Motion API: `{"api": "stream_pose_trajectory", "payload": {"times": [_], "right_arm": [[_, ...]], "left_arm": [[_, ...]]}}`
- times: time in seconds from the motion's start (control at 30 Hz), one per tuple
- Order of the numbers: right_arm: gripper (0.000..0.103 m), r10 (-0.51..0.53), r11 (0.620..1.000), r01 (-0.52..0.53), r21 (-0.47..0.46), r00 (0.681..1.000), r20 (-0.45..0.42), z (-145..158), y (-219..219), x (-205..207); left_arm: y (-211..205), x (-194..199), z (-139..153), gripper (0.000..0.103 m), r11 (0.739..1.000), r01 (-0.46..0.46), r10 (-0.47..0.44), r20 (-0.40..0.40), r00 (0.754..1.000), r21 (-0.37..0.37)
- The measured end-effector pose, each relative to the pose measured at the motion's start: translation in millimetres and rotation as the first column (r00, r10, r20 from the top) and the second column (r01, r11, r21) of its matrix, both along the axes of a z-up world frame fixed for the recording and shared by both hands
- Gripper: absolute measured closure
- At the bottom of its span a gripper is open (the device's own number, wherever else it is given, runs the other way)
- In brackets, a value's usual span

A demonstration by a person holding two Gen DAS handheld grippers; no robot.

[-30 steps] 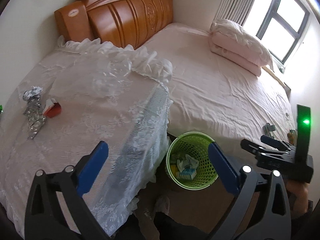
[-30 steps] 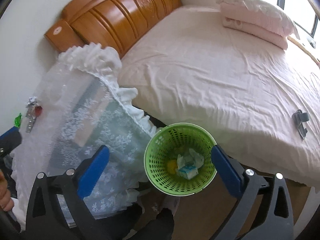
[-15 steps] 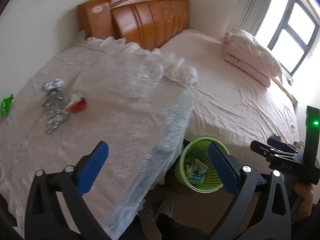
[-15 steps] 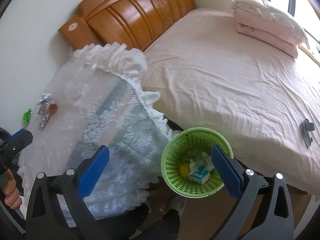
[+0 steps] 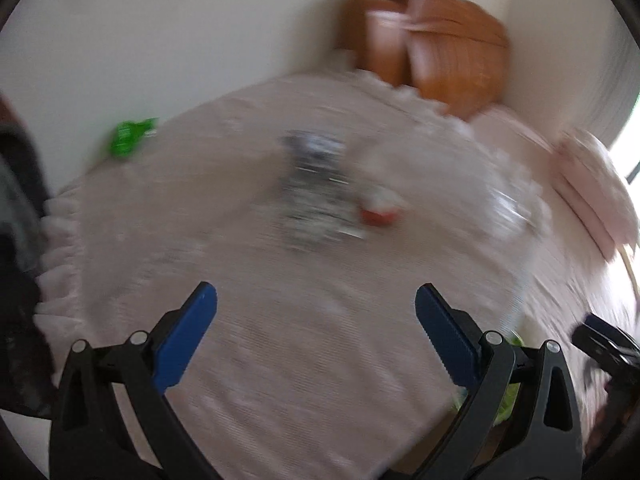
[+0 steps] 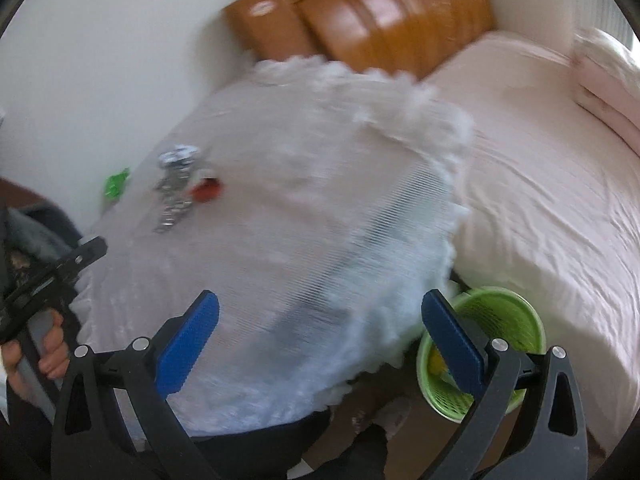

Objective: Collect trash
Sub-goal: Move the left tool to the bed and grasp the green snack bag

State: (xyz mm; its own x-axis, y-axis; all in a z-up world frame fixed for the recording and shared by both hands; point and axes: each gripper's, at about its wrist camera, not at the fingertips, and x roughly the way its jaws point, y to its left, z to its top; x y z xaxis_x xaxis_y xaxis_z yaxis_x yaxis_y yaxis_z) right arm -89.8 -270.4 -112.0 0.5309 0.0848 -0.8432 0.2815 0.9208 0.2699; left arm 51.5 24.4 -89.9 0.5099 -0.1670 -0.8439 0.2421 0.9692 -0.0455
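Both views are blurred by motion. On the lace-covered table (image 5: 304, 360) lie crumpled silver foil (image 5: 316, 192), a small red and white packet (image 5: 380, 210) beside it, and a green wrapper (image 5: 130, 136) near the wall. My left gripper (image 5: 316, 332) stands open over the table's near part, short of the foil. My right gripper (image 6: 320, 336) is open and empty above the table's front edge. The green mesh bin (image 6: 504, 328) with trash inside stands on the floor between table and bed. The same foil (image 6: 176, 184), red packet (image 6: 206, 191) and green wrapper (image 6: 116, 184) show at far left.
A bed with pink sheets (image 6: 552, 184) and a wooden headboard (image 6: 376, 16) fills the right. Folded pink bedding (image 6: 608, 76) lies by the window. A hand (image 6: 52, 348) holds the left gripper at the left edge. Dark fabric (image 5: 20, 220) hangs left of the table.
Both grippers have swung left, away from the bin and toward the table. The foil and red packet now sit centrally ahead of the left gripper; the bin has slid to the lower right.
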Motion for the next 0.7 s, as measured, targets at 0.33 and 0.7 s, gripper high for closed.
{"api": "stream_pose_trajectory", "payload": {"times": [0.33,0.7], "right_arm": [[0.002,0.202,0.979,-0.201,-0.028,0.979,0.029,9,99,106],[0.002,0.373,0.922,-0.375,-0.092,0.927,-0.038,-5,183,202]], "left_arm": [[111,127,-25,0.008,0.968,-0.240,0.237,0.048,0.970,0.072],[184,276,-90,0.008,0.950,-0.262,0.264,0.012,0.964,0.169]]}}
